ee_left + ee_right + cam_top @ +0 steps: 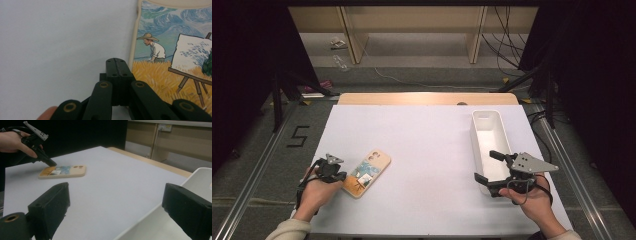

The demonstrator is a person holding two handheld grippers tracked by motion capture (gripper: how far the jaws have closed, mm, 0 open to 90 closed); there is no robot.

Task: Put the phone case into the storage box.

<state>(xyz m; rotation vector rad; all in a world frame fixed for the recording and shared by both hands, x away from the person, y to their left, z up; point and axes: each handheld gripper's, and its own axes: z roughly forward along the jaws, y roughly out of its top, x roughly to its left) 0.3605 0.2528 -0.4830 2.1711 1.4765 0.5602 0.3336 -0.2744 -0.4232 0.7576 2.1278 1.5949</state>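
Observation:
A cream phone case (368,171) printed with a painter in a wheat field lies flat on the white table, near the left front. My left gripper (343,177) is shut with nothing between its jaws, and its tip rests at the case's near end. In the left gripper view the closed fingertips (117,63) sit right beside the case's cream edge (133,47). My right gripper (486,166) stands open over the near end of the white bin (476,131). In the right gripper view the bin's rim (140,225) runs between the wide-apart jaws of that gripper (117,207). The case (65,171) and left gripper (51,163) show far off.
The long white bin stands lengthwise at the table's right side and looks empty. The table's wooden back edge (427,98) runs along the far side. Dark stands and cables flank the table on the floor.

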